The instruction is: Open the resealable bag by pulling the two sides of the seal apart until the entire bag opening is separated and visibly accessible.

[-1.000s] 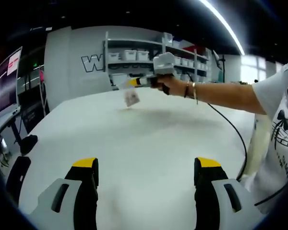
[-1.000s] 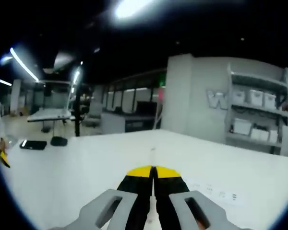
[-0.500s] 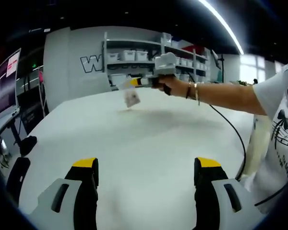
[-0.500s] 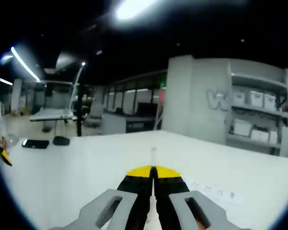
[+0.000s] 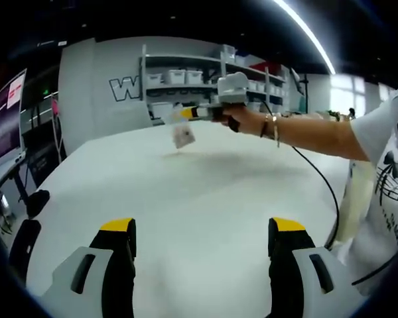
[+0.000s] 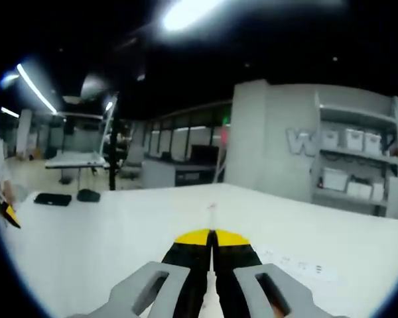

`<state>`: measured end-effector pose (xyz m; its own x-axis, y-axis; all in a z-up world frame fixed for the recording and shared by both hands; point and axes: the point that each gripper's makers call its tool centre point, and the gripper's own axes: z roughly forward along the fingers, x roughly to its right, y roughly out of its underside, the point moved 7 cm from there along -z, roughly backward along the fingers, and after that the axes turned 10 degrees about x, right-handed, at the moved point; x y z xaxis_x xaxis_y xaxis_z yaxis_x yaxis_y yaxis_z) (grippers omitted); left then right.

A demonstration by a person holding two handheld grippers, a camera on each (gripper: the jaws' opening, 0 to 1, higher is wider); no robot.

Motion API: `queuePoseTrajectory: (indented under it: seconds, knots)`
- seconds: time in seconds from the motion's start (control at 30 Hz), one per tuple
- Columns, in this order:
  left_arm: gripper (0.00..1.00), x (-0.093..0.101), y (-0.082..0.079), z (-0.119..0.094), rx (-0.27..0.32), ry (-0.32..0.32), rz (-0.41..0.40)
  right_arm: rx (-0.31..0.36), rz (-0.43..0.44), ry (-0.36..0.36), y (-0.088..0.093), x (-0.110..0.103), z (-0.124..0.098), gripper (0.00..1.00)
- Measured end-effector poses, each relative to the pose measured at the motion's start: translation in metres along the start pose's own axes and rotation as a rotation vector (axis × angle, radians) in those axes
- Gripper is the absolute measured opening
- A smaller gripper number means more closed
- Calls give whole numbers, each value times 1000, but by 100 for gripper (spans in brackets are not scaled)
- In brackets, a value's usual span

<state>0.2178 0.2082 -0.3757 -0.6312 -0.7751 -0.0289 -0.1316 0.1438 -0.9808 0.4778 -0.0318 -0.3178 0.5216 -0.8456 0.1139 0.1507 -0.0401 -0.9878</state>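
A small clear resealable bag (image 5: 181, 135) hangs above the far part of the white table (image 5: 199, 192). In the left gripper view my right gripper (image 5: 184, 113) reaches in from the right in a person's hand and is shut on the bag's top edge. My left gripper (image 5: 202, 230) is low over the near table, its yellow-tipped jaws wide apart with nothing between them. In the right gripper view my right gripper (image 6: 212, 237) has its yellow tips pressed together, and a thin sliver of the bag's edge (image 6: 211, 209) pokes out just beyond them.
A black cable (image 5: 324, 182) trails from the person's arm (image 5: 312, 132) down the table's right side. Shelves with white bins (image 5: 186, 76) line the back wall. Two dark objects (image 6: 53, 199) lie on the table's far left. A black chair (image 5: 23, 242) is by the left edge.
The right gripper and the hanging bag have drifted slightly right in the left gripper view. The left gripper has stayed put, jaws open.
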Motion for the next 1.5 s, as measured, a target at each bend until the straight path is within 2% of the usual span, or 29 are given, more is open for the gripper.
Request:
queuePoseTrajectory:
  seconds: [0.97, 1.5]
  knots:
    - [81, 4, -1, -4, 2, 3, 6, 36, 32, -2, -2, 5, -19, 0]
    - [81, 7, -3, -4, -1, 9, 14, 60, 44, -12, -8, 0, -32, 0]
